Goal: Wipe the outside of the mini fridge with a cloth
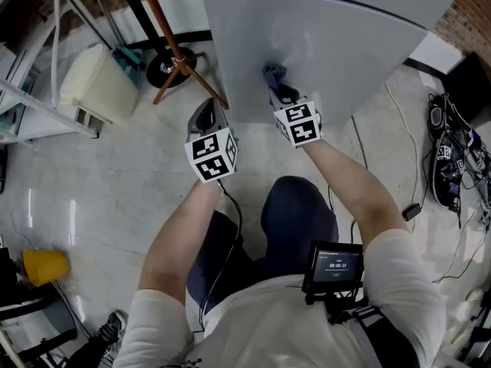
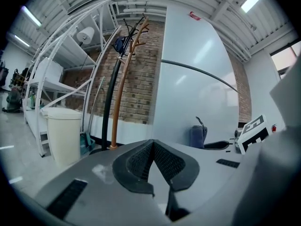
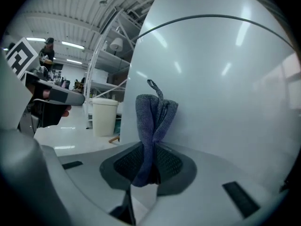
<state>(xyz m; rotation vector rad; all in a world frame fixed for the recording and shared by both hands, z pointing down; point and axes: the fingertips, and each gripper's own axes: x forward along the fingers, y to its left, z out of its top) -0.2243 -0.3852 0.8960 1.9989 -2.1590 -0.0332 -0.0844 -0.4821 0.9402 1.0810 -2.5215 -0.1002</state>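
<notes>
My right gripper [image 3: 149, 171] grips the grey cloth [image 3: 153, 114] only by its lower end, the rest bunched up close against the fridge [image 3: 225, 88]. I'd guess hard rubbing could pull it loose. My left gripper [image 2: 153, 145] is closed on nothing, near the fridge's edge. The door looks pale, smooth and glossy.

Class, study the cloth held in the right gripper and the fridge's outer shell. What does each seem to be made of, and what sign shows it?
Cloth: a soft woven or knitted textile, blue-grey and matte; it shows a fine ribbed texture and limp folds.
Fridge shell: smooth, glossy and pale grey, probably painted metal or plastic; ceiling lights streak across it.
</notes>
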